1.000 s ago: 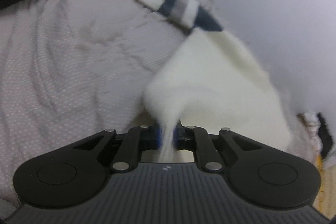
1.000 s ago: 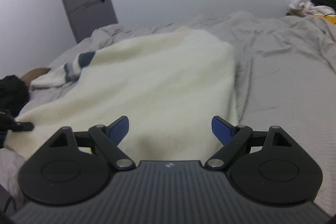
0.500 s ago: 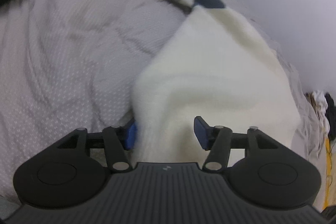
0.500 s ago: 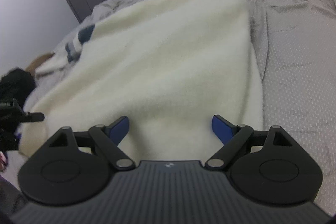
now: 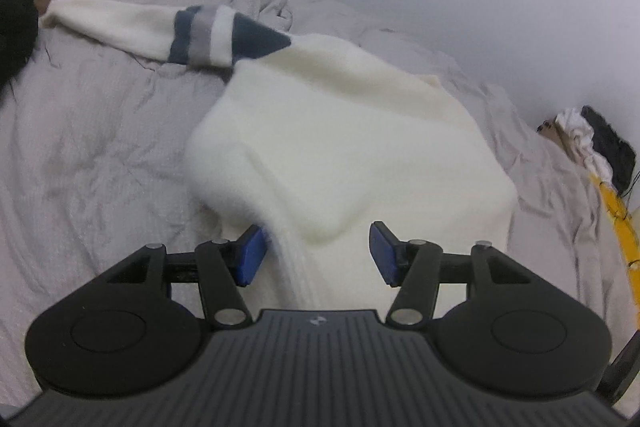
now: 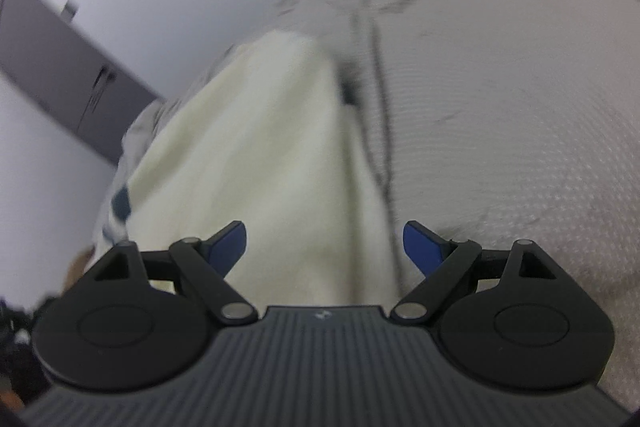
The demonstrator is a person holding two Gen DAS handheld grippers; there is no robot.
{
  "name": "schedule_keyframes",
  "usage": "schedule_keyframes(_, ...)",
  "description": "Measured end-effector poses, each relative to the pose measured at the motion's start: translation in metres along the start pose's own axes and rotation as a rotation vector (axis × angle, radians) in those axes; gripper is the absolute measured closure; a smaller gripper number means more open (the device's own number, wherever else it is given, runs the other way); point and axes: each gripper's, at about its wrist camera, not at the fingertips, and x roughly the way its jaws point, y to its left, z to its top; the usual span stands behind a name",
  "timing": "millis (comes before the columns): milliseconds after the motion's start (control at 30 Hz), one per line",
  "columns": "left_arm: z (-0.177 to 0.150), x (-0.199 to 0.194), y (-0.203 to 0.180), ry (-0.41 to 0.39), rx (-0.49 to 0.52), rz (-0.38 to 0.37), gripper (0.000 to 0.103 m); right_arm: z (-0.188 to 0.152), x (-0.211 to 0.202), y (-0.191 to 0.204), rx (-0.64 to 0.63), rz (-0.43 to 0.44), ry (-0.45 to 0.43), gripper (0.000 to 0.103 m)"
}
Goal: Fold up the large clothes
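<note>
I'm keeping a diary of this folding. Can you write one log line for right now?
left gripper: open, over sweater hem | right gripper: open | cream sweater: on grey bed, striped sleeve spread out

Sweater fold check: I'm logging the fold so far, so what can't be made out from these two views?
- Sweater near hem, left wrist view: hidden behind the left tool.
- Second sleeve: in neither view, so its place cannot be told.
- Striped sleeve cuff, left wrist view: ends against a dark item at the frame edge.
- Right wrist view: motion blur smears the sweater's edges; the right tool covers its near end.
</note>
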Motion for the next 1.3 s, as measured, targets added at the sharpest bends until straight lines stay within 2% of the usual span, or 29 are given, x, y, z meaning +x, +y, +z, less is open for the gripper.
schedule_keyframes(33,0.001,0.0,0.003,0.005,-0.009,0.008,0.041,0.003,0.003,-0.004,0.024,-0.001,-0.001,0.018)
schedule_keyframes(100,0.0,-0.002,0.009,0.009,-0.017,0.021,0.041,0.009,0.01,-0.011,0.063,-0.014,0.009,0.033)
schedule_keyframes(233,-0.004,-0.009,0.032,0.015,-0.016,0.075,0.041,0.01,0.023,-0.019,0.113,0.0,0.021,0.038)
schedule_keyframes(400,-0.015,-0.024,0.057,0.025,-0.012,0.147,0.041,0.006,0.03,-0.033,0.205,-0.015,0.044,0.061)
schedule_keyframes(500,-0.019,-0.037,0.062,0.01,-0.007,0.148,0.041,0.004,0.027,-0.034,0.209,-0.024,0.054,0.063)
schedule_keyframes(667,-0.017,-0.049,0.032,-0.047,0.029,0.089,0.041,-0.006,0.026,-0.026,0.201,-0.001,0.107,0.065)
schedule_keyframes(767,-0.014,-0.038,0.002,-0.06,0.047,0.015,0.041,-0.01,0.022,-0.022,0.189,0.049,0.127,0.065)
schedule_keyframes(867,-0.017,-0.015,-0.035,-0.076,0.124,-0.053,0.041,-0.009,0.017,-0.021,0.192,0.09,0.109,0.065)
schedule_keyframes(900,-0.019,-0.007,-0.045,-0.07,0.145,-0.079,0.041,-0.009,0.015,-0.02,0.188,0.092,0.104,0.072)
schedule_keyframes(1000,-0.026,0.021,-0.066,-0.041,0.163,-0.154,0.041,-0.01,0.009,-0.021,0.162,0.068,0.092,0.081)
schedule_keyframes(1033,-0.029,0.03,-0.071,-0.049,0.18,-0.151,0.041,-0.011,0.01,-0.023,0.17,0.06,0.093,0.082)
schedule_keyframes(1100,-0.035,0.043,-0.074,-0.07,0.205,-0.12,0.041,-0.013,0.009,-0.028,0.178,0.036,0.083,0.082)
schedule_keyframes(1300,-0.036,0.071,-0.04,-0.011,0.139,-0.164,0.041,-0.01,0.0,-0.03,0.177,-0.028,0.011,0.085)
